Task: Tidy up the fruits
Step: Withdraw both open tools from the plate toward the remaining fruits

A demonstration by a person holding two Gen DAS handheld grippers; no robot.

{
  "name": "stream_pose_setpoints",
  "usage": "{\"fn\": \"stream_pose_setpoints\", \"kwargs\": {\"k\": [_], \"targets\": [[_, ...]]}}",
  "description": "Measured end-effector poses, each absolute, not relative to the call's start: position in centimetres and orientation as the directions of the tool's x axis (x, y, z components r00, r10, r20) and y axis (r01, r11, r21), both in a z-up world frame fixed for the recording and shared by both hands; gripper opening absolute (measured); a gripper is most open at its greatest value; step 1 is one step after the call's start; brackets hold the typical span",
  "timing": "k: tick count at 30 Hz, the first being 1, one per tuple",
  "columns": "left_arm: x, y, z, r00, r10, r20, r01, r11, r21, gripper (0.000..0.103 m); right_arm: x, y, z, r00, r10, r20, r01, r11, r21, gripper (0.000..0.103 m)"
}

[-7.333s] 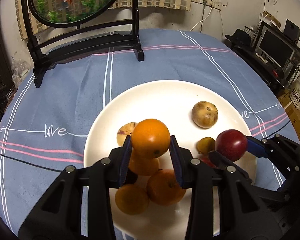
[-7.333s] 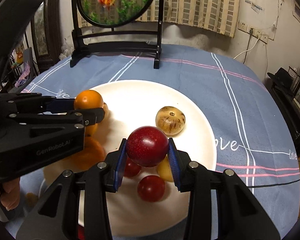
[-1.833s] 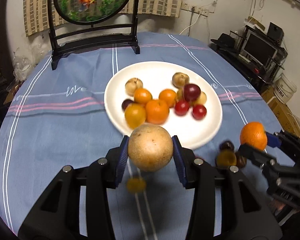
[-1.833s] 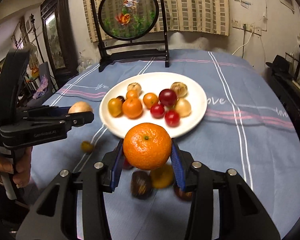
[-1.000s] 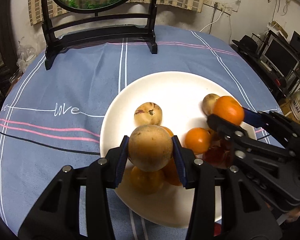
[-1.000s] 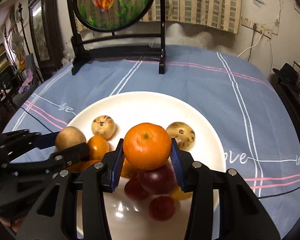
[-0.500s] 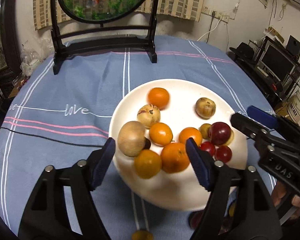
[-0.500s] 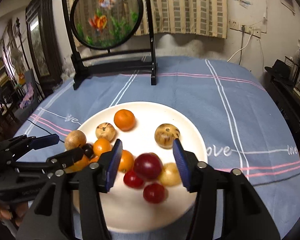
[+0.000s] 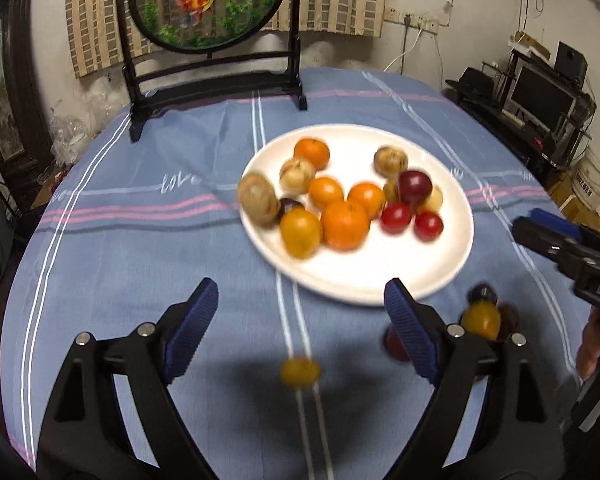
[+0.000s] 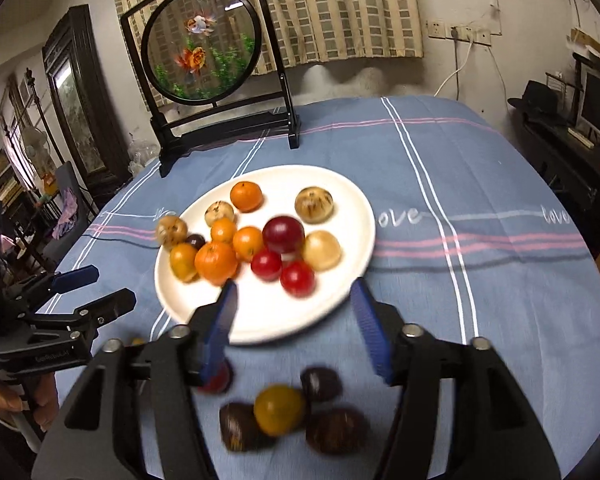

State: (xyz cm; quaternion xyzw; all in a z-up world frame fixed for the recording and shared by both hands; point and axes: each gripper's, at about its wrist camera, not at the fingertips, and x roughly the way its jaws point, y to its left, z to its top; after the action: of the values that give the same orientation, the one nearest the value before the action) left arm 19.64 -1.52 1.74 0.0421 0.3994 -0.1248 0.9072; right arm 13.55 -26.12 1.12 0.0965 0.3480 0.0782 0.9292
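Blue ribbed pads line both fingers of the left gripper [image 9: 300, 328], seen in the left wrist view with its jaws spread wide and opening further, nothing between them. Beyond it stands the white plate [image 9: 380, 280] on the blue tablecloth [image 9: 140, 240], holding oranges, red plums and brown fruits grouped by kind. One small yellow fruit [image 9: 300, 372] lies loose on the cloth just below the fingertips. A second yellow fruit [image 9: 481, 320] sits with dark ones near the plate's right edge. The right gripper [image 9: 548, 232] enters from the right, empty.

Right wrist view: the right gripper [image 10: 294, 328] is spread, its jaws opening, with nothing clamped. Below the fingertips, off the plate [image 10: 260, 320], lies a cluster: a yellow-orange fruit [image 10: 279, 409] touching several dark round fruits [image 10: 336, 430]. The left gripper [image 10: 88, 292] hangs open at the left.

Handling, as judged: these small fruits are light, round and smooth-skinned, so they roll readily and can squirt out of a pinch. Ripe flesh may bruise. Take hold across the widest part, pads on opposite sides, with moderate pressure. Approach the cluster from above to avoid scattering neighbours.
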Motion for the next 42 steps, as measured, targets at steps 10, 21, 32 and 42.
{"fn": "stream_pose_setpoints", "kwargs": {"k": [10,21,32,42], "targets": [[15.0,-0.2,-0.6,0.607,-0.201,-0.769,0.247,0.967,-0.058,0.088,6.9,-28.7,-2.8,0.714,0.165,-0.680,0.002,0.971,0.238,0.068],[11.8,-0.2,-2.9,0.576,-0.202,-0.792,0.260,0.964,-0.057,0.088,3.7,-28.3,-5.3,0.680,0.161,-0.716,-0.015,0.979,0.205,0.068],[12.0,-0.4,-3.7,0.576,-0.182,-0.797,0.259,0.965,-0.034,0.088,4.9,-26.0,-5.2,0.652,0.067,-0.755,-0.023,0.997,0.068,0.068],[12.6,-0.4,-4.7,0.560,-0.183,-0.808,0.260,0.965,-0.038,0.088,10.2,-24.5,-6.2,0.592,0.006,-0.806,-0.048,0.998,-0.028,0.067]]}}
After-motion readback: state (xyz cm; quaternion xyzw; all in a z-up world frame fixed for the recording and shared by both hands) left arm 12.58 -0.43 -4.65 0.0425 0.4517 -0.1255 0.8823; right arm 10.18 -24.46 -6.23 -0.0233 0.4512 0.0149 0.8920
